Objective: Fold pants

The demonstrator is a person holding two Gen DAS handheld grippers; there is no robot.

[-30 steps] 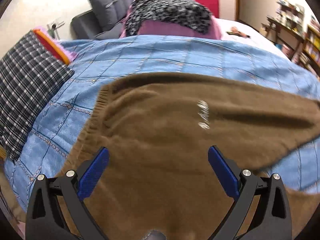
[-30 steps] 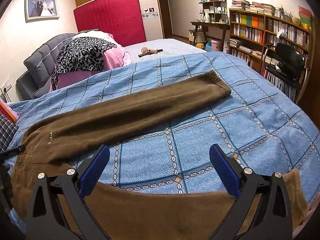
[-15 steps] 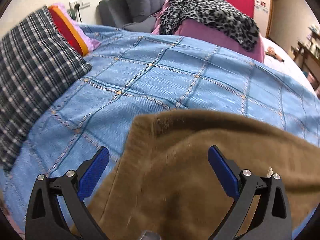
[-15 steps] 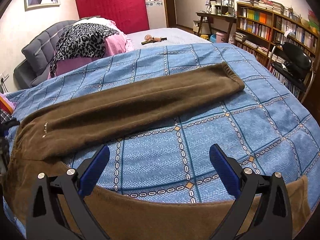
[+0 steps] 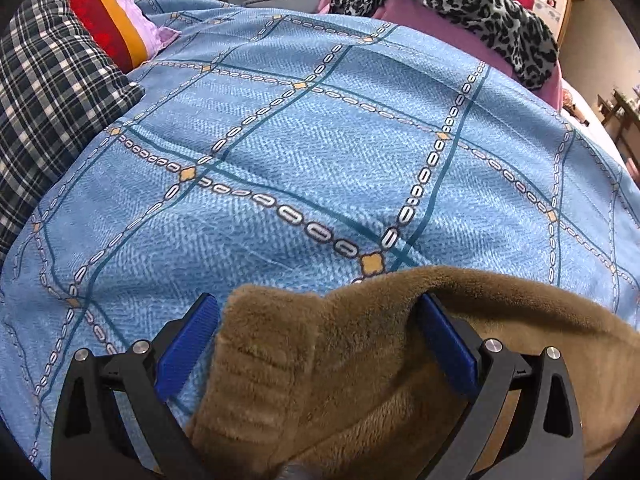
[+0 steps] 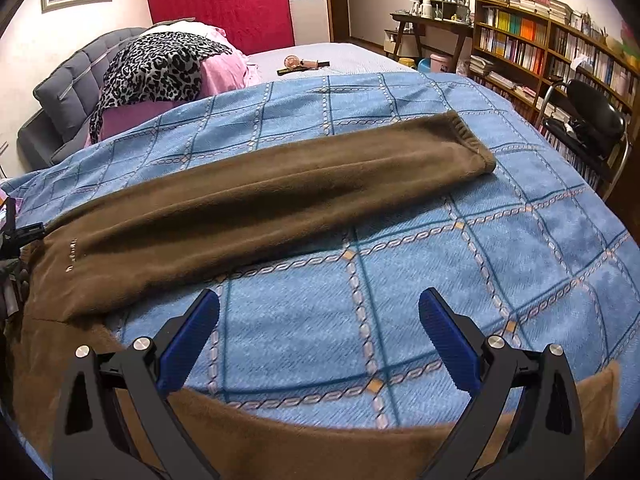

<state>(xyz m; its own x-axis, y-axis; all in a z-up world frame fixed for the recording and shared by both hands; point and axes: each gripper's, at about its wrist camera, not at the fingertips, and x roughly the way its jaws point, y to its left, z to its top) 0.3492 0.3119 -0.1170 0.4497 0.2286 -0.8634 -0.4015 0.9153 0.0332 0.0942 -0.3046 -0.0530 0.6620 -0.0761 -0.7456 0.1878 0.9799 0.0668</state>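
Observation:
Brown fleece pants (image 6: 256,196) lie spread on a blue patterned bedspread (image 6: 400,300). One leg runs across the bed to a cuff (image 6: 472,136) at the right; the other leg (image 6: 320,440) lies along the near edge under my right gripper. My right gripper (image 6: 319,330) is open and empty, above the bedspread between the legs. In the left wrist view the ribbed waistband corner (image 5: 276,352) of the pants sits between the open jaws of my left gripper (image 5: 318,332), bunched up. The left gripper's body shows at the far left of the right wrist view (image 6: 16,236).
A plaid pillow (image 5: 44,92) and a striped cushion (image 5: 108,24) lie left of the waistband. A leopard-print and pink pile (image 6: 160,64) sits at the headboard. Bookshelves (image 6: 560,48) and an office chair (image 6: 592,116) stand right of the bed.
My left gripper has moved up over the pants to the waistband corner, which now sits between its open jaws. My right gripper has shifted slightly closer to the bedspread.

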